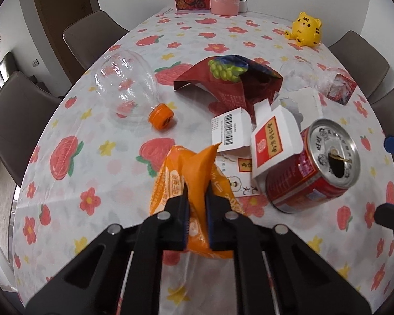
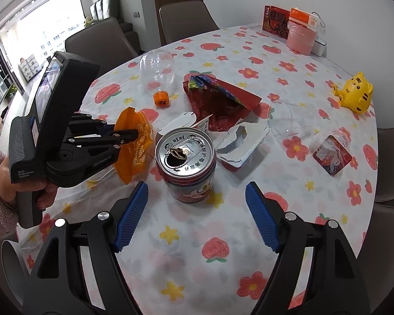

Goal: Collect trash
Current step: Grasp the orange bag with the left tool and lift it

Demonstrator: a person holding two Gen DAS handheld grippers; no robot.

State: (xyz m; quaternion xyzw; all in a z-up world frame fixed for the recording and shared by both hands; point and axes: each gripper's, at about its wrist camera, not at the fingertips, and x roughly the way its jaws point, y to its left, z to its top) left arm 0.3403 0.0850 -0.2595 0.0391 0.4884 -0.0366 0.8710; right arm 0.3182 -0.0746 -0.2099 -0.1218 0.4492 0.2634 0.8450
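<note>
Pinched tight in the left gripper (image 1: 197,218) is an orange snack wrapper (image 1: 194,173), crumpled and raised just above the flower-patterned counter (image 1: 92,173). Beside it, the right gripper (image 2: 194,218) hangs with its blue pads wide apart and empty, just short of an opened red drink can (image 2: 189,165). Beyond them lie torn white cartons (image 1: 273,144), a dark red bag (image 1: 231,81) and a clear bottle (image 1: 123,84) with an orange cap.

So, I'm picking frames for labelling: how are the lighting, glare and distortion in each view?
Left wrist view: even indoor light, strong fisheye bending at the table edge, dark vignette corners; the orange wrapper is sharp. Right wrist view: the window is blown out white, the red can is sharp, and the near tablecloth between the fingers is soft.
</note>
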